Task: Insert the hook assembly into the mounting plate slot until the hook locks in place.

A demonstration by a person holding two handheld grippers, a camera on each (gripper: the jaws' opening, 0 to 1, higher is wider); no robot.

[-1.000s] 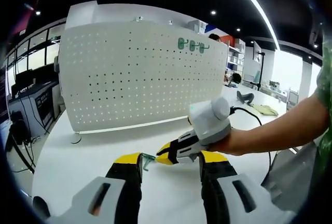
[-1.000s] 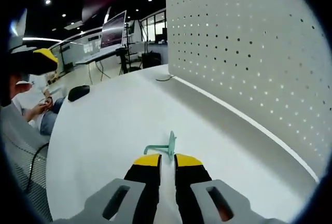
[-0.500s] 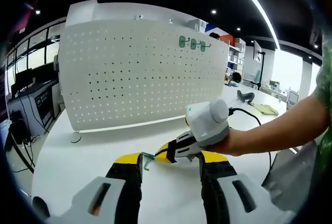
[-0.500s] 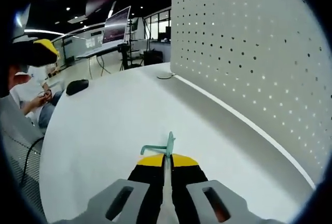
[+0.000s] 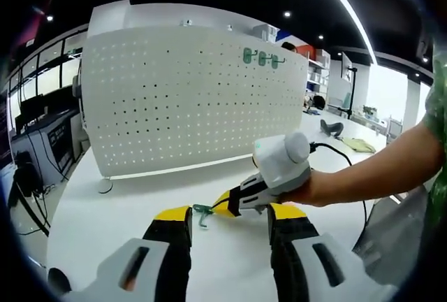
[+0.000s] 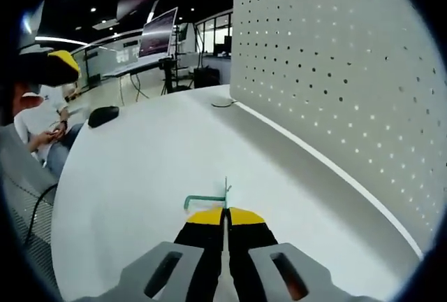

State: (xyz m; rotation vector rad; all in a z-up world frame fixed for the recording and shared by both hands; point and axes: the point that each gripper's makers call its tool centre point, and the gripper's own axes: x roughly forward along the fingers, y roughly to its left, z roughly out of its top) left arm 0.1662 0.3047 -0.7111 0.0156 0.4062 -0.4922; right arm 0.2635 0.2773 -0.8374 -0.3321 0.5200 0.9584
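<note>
Nearest in my left gripper view, my left gripper point(image 5: 229, 226) points out over the white table point(image 5: 126, 207) with its yellow-tipped jaws wide apart and nothing between them. Just beyond its tips, my right gripper point(image 5: 228, 206) comes in from the right, the person's bare forearm point(image 5: 370, 175) stretched behind it, pointing left and slightly down. Its jaws are pressed together on the green hook assembly point(image 5: 202, 214), which sticks out past the tips, curled end hanging towards the table.

In my right gripper view, the right gripper point(image 6: 225, 216) has its yellow tips closed on the hook assembly point(image 6: 206, 200); the thin plate stands upright in the pinch and the bent arm runs off to the left, above the tabletop point(image 6: 140, 169).

Farther back, the white perforated mounting plate point(image 5: 188, 96) stands upright on the table, with three green hooks point(image 5: 260, 57) already hanging near its top right. I can read no labels or writing.
</note>
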